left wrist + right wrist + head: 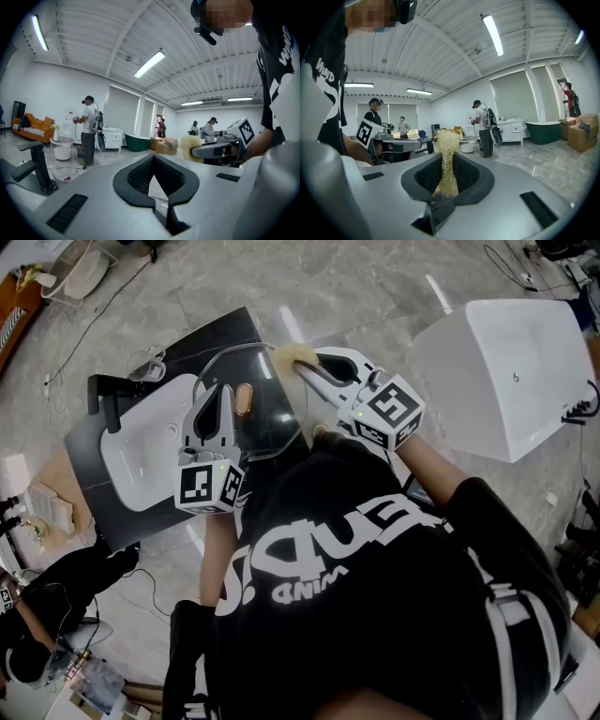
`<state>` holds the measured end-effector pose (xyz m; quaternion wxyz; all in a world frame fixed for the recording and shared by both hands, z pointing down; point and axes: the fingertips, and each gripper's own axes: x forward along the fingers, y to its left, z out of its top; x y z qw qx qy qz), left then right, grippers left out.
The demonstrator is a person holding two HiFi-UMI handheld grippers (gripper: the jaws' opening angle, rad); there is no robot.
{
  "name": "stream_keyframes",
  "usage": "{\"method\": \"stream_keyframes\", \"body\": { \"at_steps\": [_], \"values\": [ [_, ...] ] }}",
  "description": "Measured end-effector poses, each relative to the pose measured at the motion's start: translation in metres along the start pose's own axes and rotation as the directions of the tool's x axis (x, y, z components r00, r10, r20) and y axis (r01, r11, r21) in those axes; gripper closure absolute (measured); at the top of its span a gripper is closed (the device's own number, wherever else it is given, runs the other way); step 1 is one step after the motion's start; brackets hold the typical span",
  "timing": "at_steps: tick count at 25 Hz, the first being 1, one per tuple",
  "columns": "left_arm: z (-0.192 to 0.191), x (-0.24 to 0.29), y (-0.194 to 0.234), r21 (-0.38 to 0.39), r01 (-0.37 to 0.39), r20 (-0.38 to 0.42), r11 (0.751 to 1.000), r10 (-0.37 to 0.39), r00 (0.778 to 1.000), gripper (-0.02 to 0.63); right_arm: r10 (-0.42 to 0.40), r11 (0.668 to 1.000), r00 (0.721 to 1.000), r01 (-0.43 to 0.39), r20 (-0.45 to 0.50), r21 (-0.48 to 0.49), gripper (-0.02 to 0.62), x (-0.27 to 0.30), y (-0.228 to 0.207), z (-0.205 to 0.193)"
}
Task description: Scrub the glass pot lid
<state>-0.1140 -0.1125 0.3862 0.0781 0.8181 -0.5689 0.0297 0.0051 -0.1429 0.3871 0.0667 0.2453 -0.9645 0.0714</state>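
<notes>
Over the white sink [141, 460], centre-left of the head view, the glass pot lid [270, 423] is held up in the air, tipped on edge. The left gripper [217, 404] is pinched tight on its left rim; in the left gripper view the jaws are closed, with just a thin sliver of clear glass between them. The right gripper [314, 367] is clamped on a straw-coloured fibrous scrubber [295, 355], which sits right at the lid's upper-right rim. It looks like it's touching, but I can't say for sure.

So I'd call this the scrubbing step itself, either starting or mid-way. Next move, imo: press the scrubber flat on the glass and work it across the face and round the rim, while the left side keeps a firm hold. With only 1 edge pinched, the lid could twist or slip if the push is too hard.

The lid itself is see-through and slightly smoky, with a pale wooden knob [244, 399] near the middle. I can't spot any suds or grime on it from here.

Below it, the sink sits in a black worktop [89, 507], with a black tap [117, 388] at the upper left.
</notes>
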Motion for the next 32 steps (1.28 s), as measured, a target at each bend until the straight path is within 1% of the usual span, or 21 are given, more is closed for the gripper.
{"method": "stream_keyframes", "body": {
  "at_steps": [12, 20, 25, 32],
  "values": [
    [-0.003, 0.001, -0.002, 0.006, -0.01, -0.002, 1.0, 0.01, 1.0, 0.592, -0.02, 1.0, 1.0, 0.02, -0.002, -0.004, 0.548, -0.001, 0.001, -0.002],
    [-0.005, 0.0, -0.006, 0.004, -0.001, -0.002, 1.0, 0.001, 1.0, 0.592, 0.02, 0.999, 1.0, -0.02, -0.009, -0.025, 0.548, 0.0, 0.006, 0.003],
    [-0.007, 0.0, -0.009, 0.0, 0.001, -0.007, 1.0, -0.001, 1.0, 0.592, 0.051, 0.997, 0.998, -0.052, -0.03, -0.058, 0.548, 0.002, 0.012, 0.002],
    [-0.009, 0.0, -0.008, -0.001, -0.003, -0.009, 1.0, 0.003, 1.0, 0.592, 0.056, 0.997, 0.998, -0.057, -0.026, -0.058, 0.548, 0.004, 0.012, 0.002]
  ]
}}
